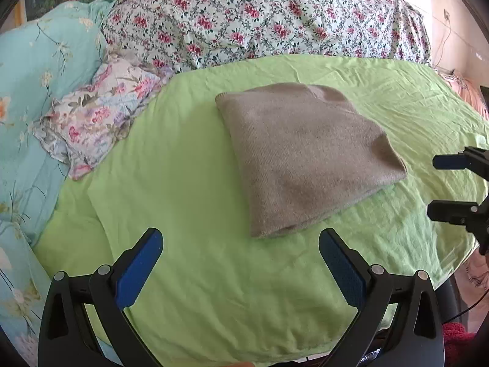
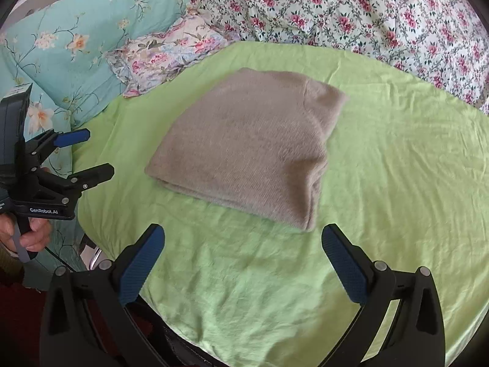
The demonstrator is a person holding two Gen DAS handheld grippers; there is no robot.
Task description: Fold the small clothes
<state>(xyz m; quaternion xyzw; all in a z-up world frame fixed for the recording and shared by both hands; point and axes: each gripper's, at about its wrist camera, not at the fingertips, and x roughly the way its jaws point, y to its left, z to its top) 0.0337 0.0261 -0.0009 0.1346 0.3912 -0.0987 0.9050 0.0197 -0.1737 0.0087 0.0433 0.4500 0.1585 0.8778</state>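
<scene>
A beige knit garment lies folded into a compact stack on the green sheet; it also shows in the right wrist view. My left gripper is open and empty, hovering just in front of the garment's near corner. My right gripper is open and empty, close to the garment's near right corner. The right gripper shows at the right edge of the left wrist view, open. The left gripper shows at the left of the right wrist view, open, held by a hand.
A small floral pillow lies left of the green sheet. A turquoise floral quilt and a pink-flowered quilt bound the sheet at left and back. The sheet stretches wide to the right of the garment.
</scene>
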